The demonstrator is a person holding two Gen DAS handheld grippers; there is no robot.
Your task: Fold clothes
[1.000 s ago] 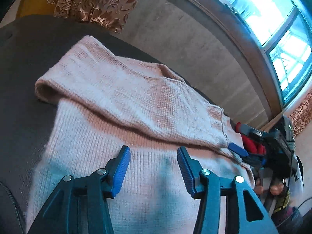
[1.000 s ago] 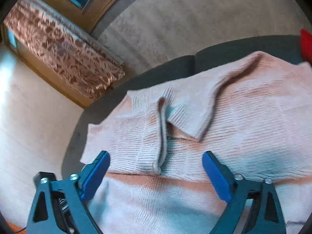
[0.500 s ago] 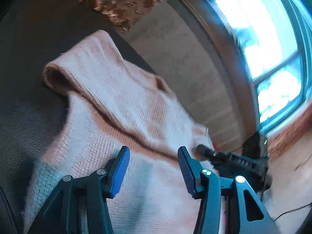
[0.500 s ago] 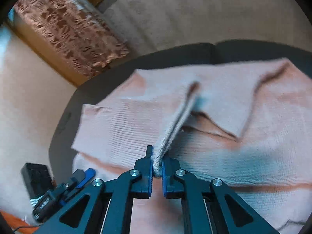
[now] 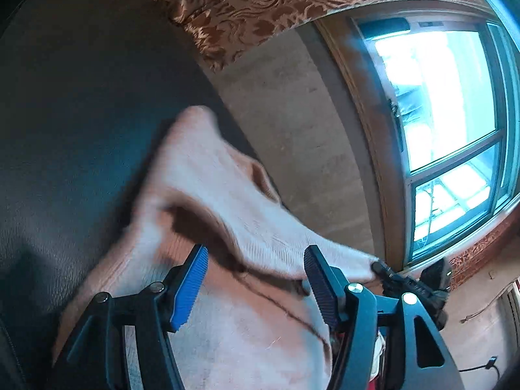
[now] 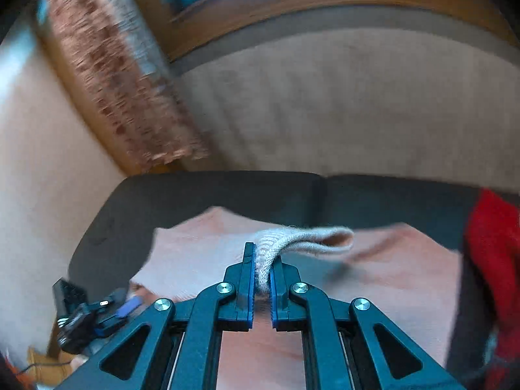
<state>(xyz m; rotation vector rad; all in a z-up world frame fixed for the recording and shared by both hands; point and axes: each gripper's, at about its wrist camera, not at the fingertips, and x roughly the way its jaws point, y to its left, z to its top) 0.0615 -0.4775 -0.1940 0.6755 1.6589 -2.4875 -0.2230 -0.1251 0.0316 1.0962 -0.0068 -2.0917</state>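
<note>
Right wrist view: right hand-held gripper (image 6: 262, 261) is clamped on a ribbed edge of the pink knit sweater (image 6: 373, 269), prob. the cuff or hem, which sticks out past the pads toward 1 o'clock, clear of the rest. The sweater's body lies spread on the dark sofa seat (image 6: 201, 201), w/ a red garment (image 6: 490, 253) at 3 o'clock.

Left wrist view: left hand-held gripper (image 5: 255, 281) has jaws apart, just been opening, nothing pinched; pink knit lies beneath and between them. A raised flap runs from 11 o'clock toward the right hand-held gripper (image 5: 385, 271) at 3 o'clock, by the window (image 5: 448, 136).

Risks, as I judge: the bite looks thin, only the edge strip, so a fast pull could slip it free and drop the flap. W/ the left unclamped, nothing pins the body, so the whole sweater may drag across the seat and the fold go crooked. Loose knit could also snag on the left pads.
</note>
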